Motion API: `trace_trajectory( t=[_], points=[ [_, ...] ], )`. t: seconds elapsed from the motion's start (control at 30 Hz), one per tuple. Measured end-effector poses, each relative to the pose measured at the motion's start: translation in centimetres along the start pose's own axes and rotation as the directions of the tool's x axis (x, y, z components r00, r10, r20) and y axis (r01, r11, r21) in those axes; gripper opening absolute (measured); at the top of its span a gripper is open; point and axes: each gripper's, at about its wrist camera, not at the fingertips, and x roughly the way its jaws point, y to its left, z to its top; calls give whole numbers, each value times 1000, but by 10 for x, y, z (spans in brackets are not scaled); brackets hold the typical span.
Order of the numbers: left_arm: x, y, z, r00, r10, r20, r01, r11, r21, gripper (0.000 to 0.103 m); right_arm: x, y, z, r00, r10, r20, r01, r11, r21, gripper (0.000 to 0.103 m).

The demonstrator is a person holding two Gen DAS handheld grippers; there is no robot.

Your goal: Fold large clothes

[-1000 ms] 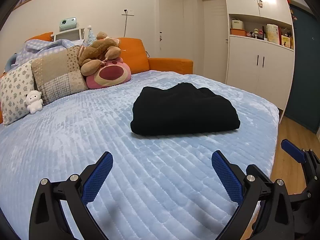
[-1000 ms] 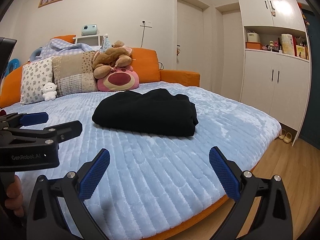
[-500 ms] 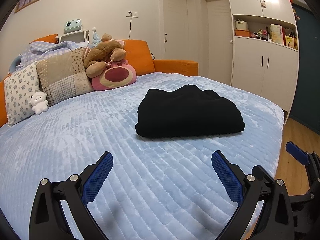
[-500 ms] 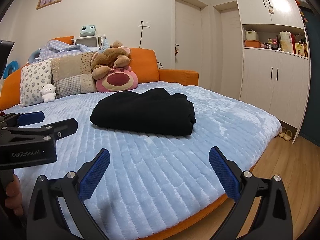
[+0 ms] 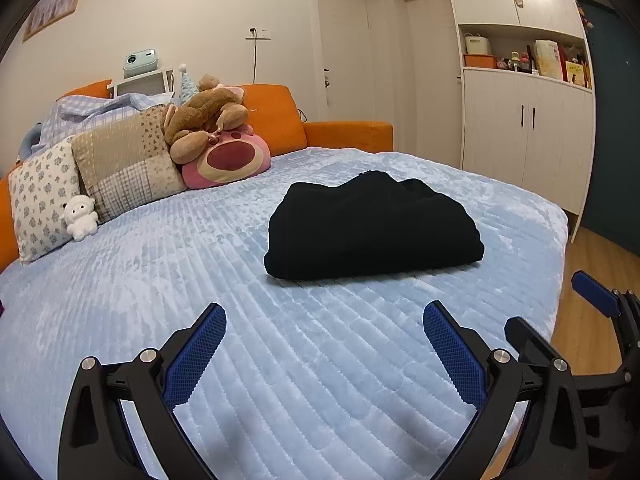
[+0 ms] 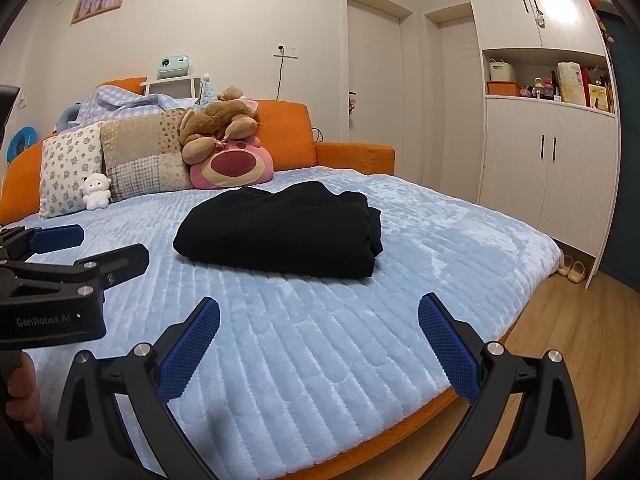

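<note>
A black garment [image 5: 372, 228] lies folded into a thick rectangle on the light blue bed [image 5: 160, 280]; it also shows in the right wrist view [image 6: 280, 236]. My left gripper [image 5: 324, 348] is open and empty, held above the bed well short of the garment. My right gripper [image 6: 318, 344] is open and empty too, near the bed's front edge. The left gripper also shows at the left of the right wrist view [image 6: 56, 252], and the right gripper's blue fingertip [image 5: 596, 300] at the right of the left wrist view.
Pillows [image 5: 120, 168], a pink plush [image 5: 228, 160] and a small white toy [image 5: 80, 218] sit by the orange headboard [image 5: 276, 116]. White cupboards [image 6: 552, 168] stand at the right. Wooden floor [image 6: 568, 352] lies past the bed edge, with slippers [image 6: 572, 270] on it.
Both grippers have pulled back and risen slightly, so the garment sits a little farther and lower in view. The garment has not moved. Both grippers stay open.
</note>
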Motion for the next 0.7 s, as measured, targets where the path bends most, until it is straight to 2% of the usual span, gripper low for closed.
trace_trajectory(
  t=[0.7],
  points=[
    [1, 1, -1, 999, -42, -4, 42, 999, -19, 100, 8, 5, -3, 999, 19, -26, -19, 1000, -10, 98]
  ],
)
